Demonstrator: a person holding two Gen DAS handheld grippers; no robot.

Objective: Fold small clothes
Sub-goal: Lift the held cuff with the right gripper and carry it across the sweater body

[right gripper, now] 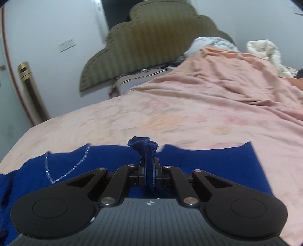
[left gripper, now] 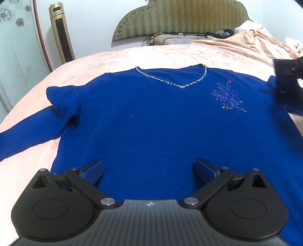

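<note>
We see a royal-blue knitted sweater point(left gripper: 151, 117) with a beaded V-neck lying face up on the pink bedspread point(left gripper: 117, 56), its collar toward the olive padded headboard point(left gripper: 181, 17) and its hem toward the near edge of the bed. Our left gripper point(left gripper: 149, 170) hangs over the lower part of the sweater with its blue-padded jaws spread wide and nothing between them; whether the pads touch the knit we cannot tell. One sleeve runs off toward the left edge of the bed and is cut off by the frame. In the left wrist view the far right shoulder is hidden behind a dark, blurred shape, our right gripper point(left gripper: 287, 72). In its own view the right gripper point(right gripper: 149, 172) is clamped on a bunched fold of the blue knit, a tuft of it flaring up past the pads; which part of the garment this is we cannot make out. That view is smeared, so the beaded neckline point(right gripper: 66, 170) shows only as streaks. A gold tower fan point(left gripper: 60, 32) stands beyond the bed's left edge.
</note>
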